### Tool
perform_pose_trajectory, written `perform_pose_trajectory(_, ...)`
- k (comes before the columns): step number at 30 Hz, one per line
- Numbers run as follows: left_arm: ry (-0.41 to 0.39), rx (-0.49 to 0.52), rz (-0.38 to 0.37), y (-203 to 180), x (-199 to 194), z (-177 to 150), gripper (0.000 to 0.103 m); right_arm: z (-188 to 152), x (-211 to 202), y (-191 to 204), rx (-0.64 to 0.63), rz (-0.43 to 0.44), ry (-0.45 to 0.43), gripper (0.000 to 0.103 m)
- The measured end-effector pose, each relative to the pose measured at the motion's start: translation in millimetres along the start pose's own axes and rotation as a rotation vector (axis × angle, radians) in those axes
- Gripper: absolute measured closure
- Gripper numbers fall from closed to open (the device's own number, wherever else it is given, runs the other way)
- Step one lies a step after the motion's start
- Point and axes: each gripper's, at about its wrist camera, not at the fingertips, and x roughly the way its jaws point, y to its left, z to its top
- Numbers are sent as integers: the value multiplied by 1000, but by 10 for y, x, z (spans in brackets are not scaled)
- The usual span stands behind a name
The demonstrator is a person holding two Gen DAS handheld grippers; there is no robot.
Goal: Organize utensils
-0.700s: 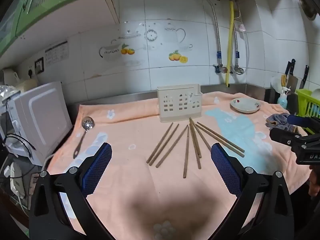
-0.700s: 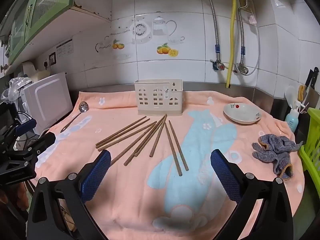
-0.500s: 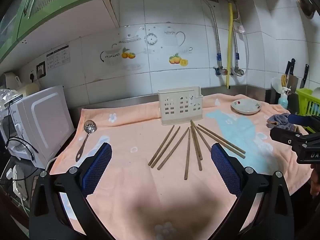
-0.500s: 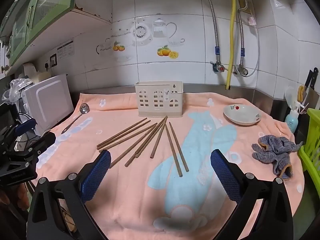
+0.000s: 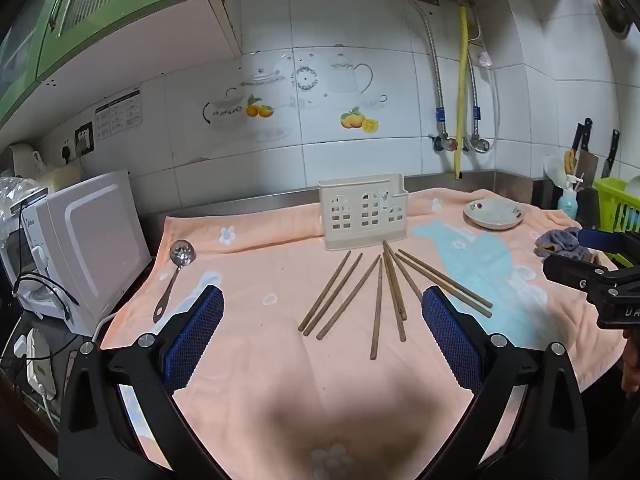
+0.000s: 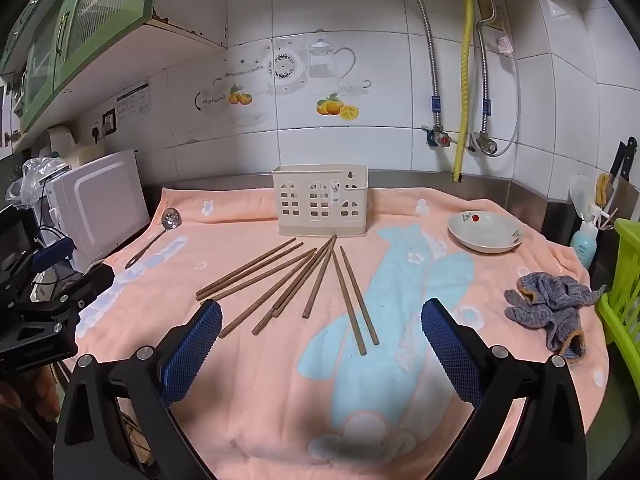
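Note:
Several brown wooden chopsticks (image 5: pixel 378 292) lie fanned out on the peach towel (image 5: pixel 260 264), in front of a cream utensil holder (image 5: pixel 363 211). They also show in the right wrist view (image 6: pixel 304 280), with the holder (image 6: pixel 320 206) behind them. A metal slotted spoon (image 5: pixel 174 276) lies at the towel's left edge, also in the right wrist view (image 6: pixel 154 236). My left gripper (image 5: pixel 320 336) is open and empty, above the towel's near part. My right gripper (image 6: pixel 320 340) is open and empty, near the chopsticks' front ends.
A white bowl (image 6: pixel 485 232) sits at the back right. A grey-blue cloth (image 6: pixel 552 308) lies at the right edge beside a green rack (image 6: pixel 624 296). A white microwave (image 5: pixel 84 244) stands at the left. A tiled wall with pipes (image 6: pixel 464 80) is behind.
Both views have tilted up slightly, so the towel and chopsticks sit a little lower in frame. Nothing on the towel has moved.

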Motion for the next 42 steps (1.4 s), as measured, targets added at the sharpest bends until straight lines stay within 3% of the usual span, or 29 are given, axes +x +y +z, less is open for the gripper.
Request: perform_pose_trajectory(42,15,-3,6,22,61,-34,5,-8,28,45,3,6,2,6)
